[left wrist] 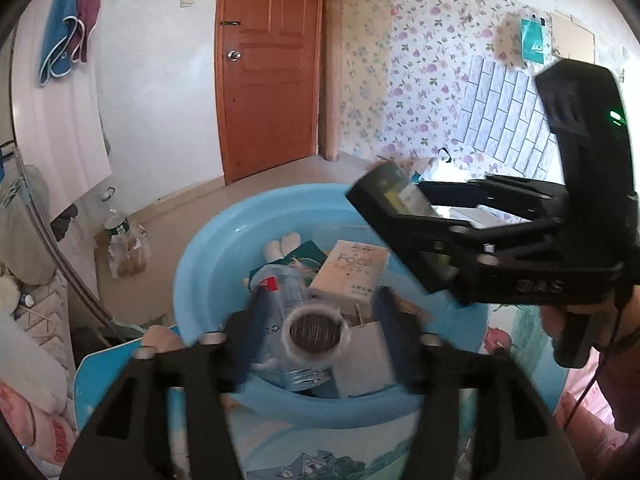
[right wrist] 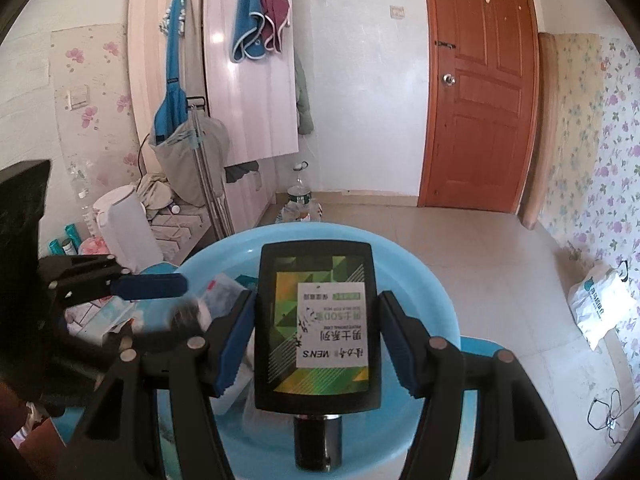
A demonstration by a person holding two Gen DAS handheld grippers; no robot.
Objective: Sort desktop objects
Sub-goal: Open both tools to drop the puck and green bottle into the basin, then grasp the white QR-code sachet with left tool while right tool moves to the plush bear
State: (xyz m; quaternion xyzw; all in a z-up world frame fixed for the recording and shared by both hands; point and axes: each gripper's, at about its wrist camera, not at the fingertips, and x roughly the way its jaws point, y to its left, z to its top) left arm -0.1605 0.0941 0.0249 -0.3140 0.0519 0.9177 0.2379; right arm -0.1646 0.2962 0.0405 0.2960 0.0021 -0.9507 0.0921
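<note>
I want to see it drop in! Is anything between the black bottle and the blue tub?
Nothing visible blocks it. The right gripper holds the black bottle over the blue tub, with only air below. The tub already holds a white box and a clear bottle, so it would land on those.

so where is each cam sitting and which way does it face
Left wrist: on the left gripper, looking down into the blue basin; shows its own fingers, the right gripper and a hand.
Right wrist: on the right gripper, facing the door; its fingers clamp a black bottle.
Shared: basin, door, bottle.
</note>
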